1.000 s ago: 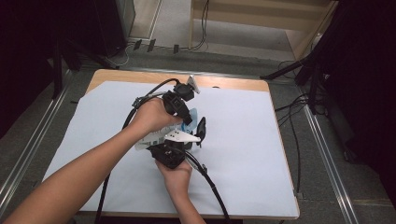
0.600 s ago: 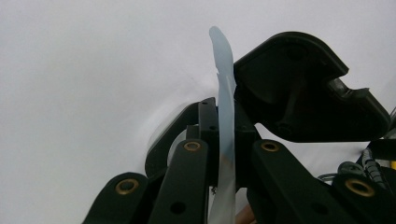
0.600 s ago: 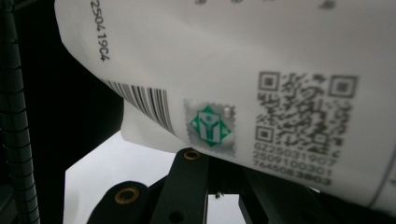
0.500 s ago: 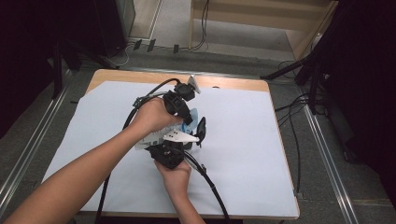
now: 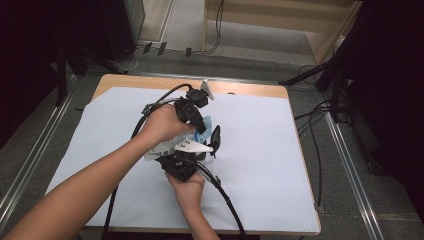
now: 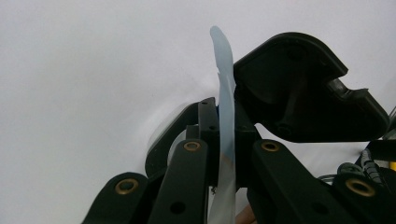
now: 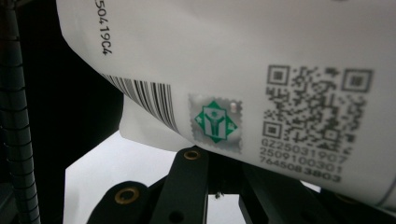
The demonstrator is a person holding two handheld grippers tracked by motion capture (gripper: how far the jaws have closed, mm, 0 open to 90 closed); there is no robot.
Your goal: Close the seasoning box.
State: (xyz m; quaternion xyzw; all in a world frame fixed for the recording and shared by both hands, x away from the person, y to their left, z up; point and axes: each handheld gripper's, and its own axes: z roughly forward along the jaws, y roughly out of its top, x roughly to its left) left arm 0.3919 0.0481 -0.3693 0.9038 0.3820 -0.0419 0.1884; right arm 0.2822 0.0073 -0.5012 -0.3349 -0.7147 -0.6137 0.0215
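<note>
A white packet (image 5: 161,148) with a pale blue end (image 5: 206,122) is held between both grippers above the middle of the table. My left gripper (image 5: 202,129) points down at the blue end. In the left gripper view its jaws (image 6: 223,140) are shut on the packet's thin pale blue edge (image 6: 224,70), with the right gripper's black jaw (image 6: 289,88) close behind. My right gripper (image 5: 214,140) comes from below. The right gripper view shows it (image 7: 219,163) shut on the packet's printed face (image 7: 233,56), which carries a barcode, a QR code and a green sticker (image 7: 215,122).
White paper (image 5: 280,150) covers the wooden table (image 5: 240,89). Black cables (image 5: 225,197) trail from both grippers toward the near edge. More cables and a metal rail (image 5: 345,155) lie on the floor to the right, and dark stands flank the table.
</note>
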